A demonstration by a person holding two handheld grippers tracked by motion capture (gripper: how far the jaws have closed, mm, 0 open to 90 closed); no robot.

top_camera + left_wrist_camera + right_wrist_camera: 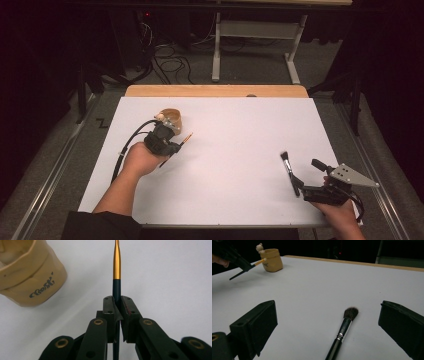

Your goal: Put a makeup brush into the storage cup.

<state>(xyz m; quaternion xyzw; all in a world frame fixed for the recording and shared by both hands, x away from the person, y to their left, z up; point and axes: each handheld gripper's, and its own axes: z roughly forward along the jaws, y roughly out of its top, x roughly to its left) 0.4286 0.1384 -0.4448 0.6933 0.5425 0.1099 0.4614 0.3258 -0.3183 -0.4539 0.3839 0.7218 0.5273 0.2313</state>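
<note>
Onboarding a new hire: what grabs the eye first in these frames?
The left gripper, shut on a thin gold-tipped brush beside the tan cup at the sheet's far left. At near right, the right gripper stands open around a makeup brush lying flat.

white sheet [225,165] covers the counter [215,91], whose wooden edge shows along the far side. beyond it, grey floor [250,65] with a tangle of dark cables [172,62]. pale metal legs of a second table [260,35] stand behind. far left, possibly dark equipment, too dim to tell.
</note>
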